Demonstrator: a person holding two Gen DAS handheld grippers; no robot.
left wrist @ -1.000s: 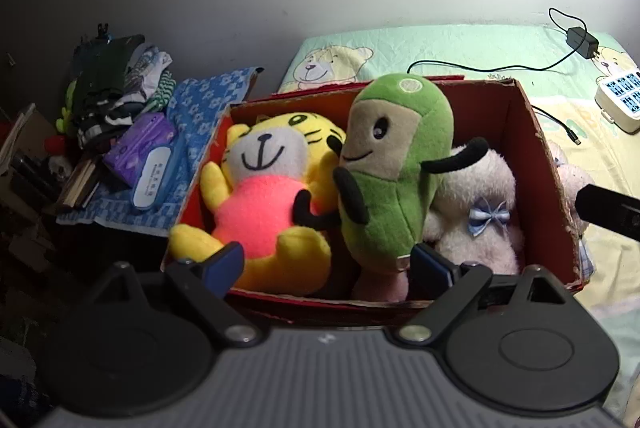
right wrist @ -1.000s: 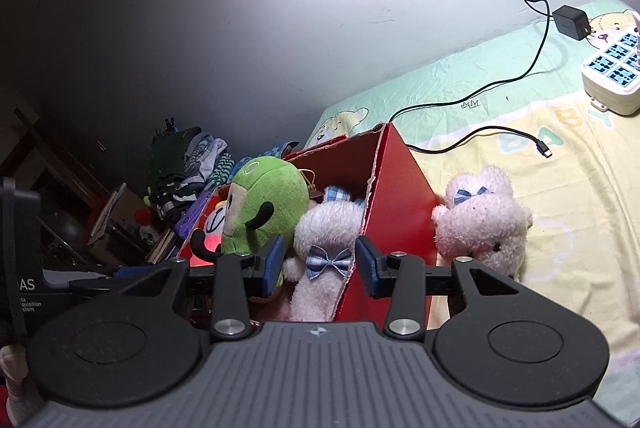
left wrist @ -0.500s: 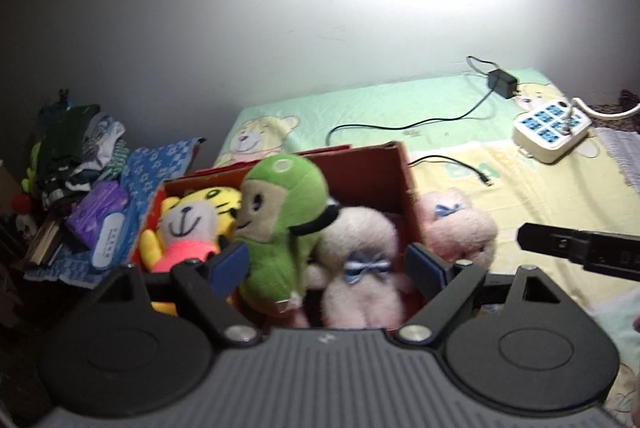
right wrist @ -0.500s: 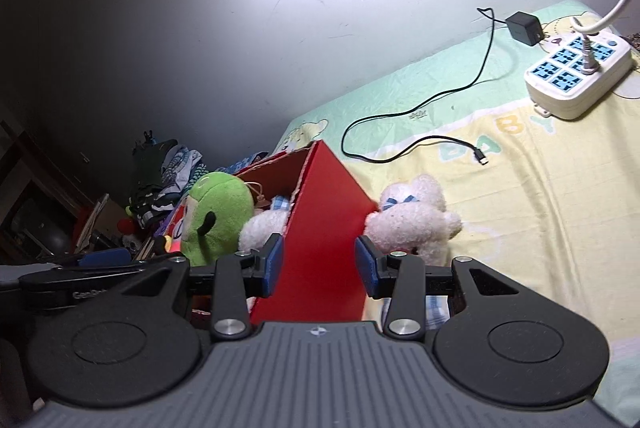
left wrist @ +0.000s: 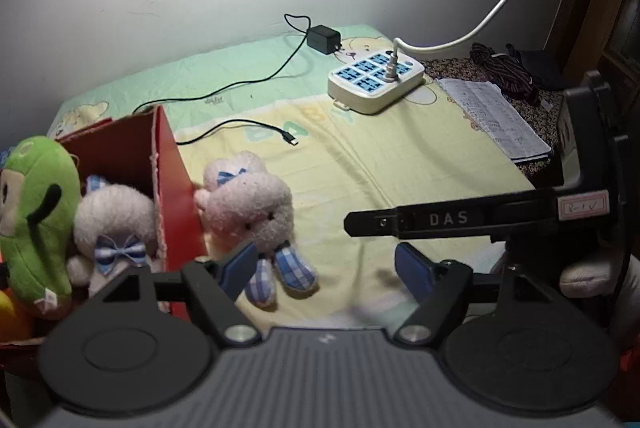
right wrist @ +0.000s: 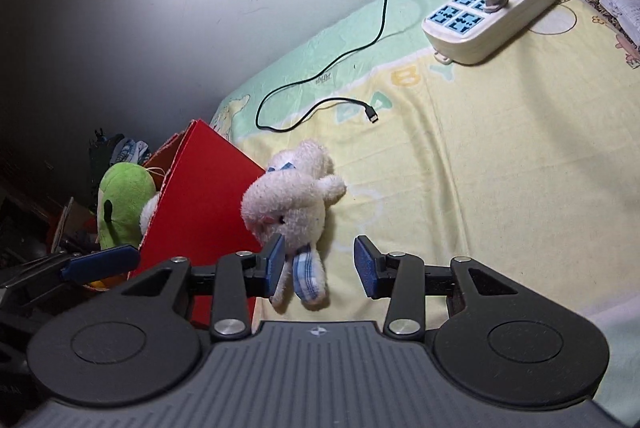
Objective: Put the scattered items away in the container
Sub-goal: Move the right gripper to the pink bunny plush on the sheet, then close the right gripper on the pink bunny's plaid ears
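A red box point(left wrist: 176, 188) stands at the left end of the bed point(left wrist: 400, 164), near the wall-side edge, and it is already crowded: a green plush toy point(left wrist: 36, 212) leans inside at the left, and a white plush with a blue checked bow point(left wrist: 116, 224) sits against the box's right wall. One toy remains outside, a pale plush rabbit point(right wrist: 288, 204) with blue checked feet, lying on the yellow sheet and touching the outer face of that right wall.

The right gripper point(right wrist: 320, 264) hangs just over the rabbit's legs. Its jaws are closing (not yet pressing); the left pad is beside one checked foot, the right pad stands clear over bare sheet.

The left gripper point(left wrist: 326, 266) is also closing with nothing clamped. Its left pad overlaps the rabbit's legs in its own view, while its right pad is over empty sheet.

Farther along the bed, toward the far edge, lie a black cable point(left wrist: 256, 126) with its charger block point(left wrist: 323, 38), and a white power strip point(left wrist: 374, 80) with a white cord plugged in. Papers point(left wrist: 492, 116) lie at the right end of the bed.
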